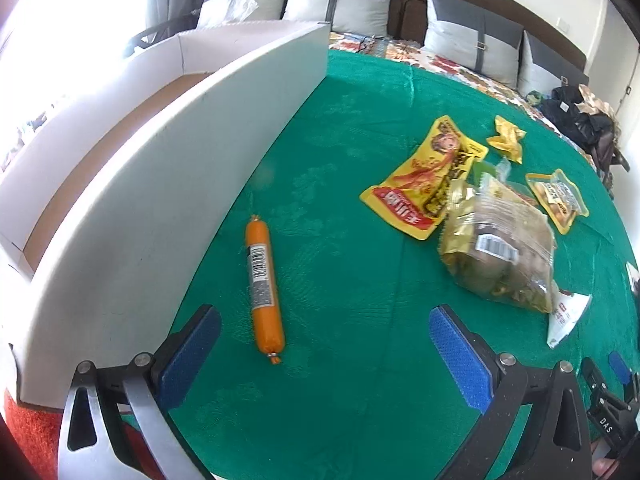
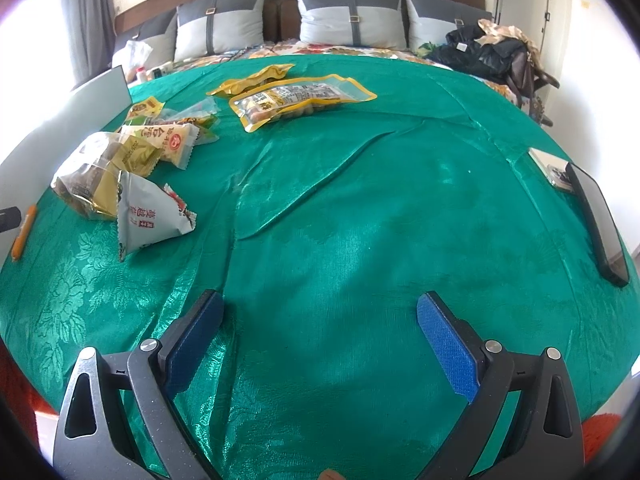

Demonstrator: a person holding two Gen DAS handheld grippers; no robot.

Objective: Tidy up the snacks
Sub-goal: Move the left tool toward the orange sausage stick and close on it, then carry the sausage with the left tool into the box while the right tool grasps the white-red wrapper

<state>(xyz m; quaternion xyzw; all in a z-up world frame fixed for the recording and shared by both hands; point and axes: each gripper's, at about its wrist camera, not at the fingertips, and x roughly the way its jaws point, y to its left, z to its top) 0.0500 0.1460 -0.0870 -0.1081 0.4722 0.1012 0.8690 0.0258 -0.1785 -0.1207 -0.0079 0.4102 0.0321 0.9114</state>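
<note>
Beside the white box [image 1: 168, 168]: orange sausage stick [image 1: 264, 288] on green bedspread [image 1: 360, 320] | left claw [image 1: 324, 344] agape, empty | right claw [image 2: 320, 340] agape, empty

1. Left gripper [image 1: 325, 336]: jaws spread wide, nothing btwn the blue pads [image 1: 460, 356], held low & angled fwd/down.
2. Right gripper [image 2: 318, 330]: jaws also spread wide, nothing gripped, blue pads [image 2: 448, 346] clear, held low.
3. Right gripper also shows in left wrist view, bottom-right corner, just beside left one.
4. A fingertip [image 2: 330, 475] peeks in at bottom edge of right wrist view; rest of hand hidden.
</note>
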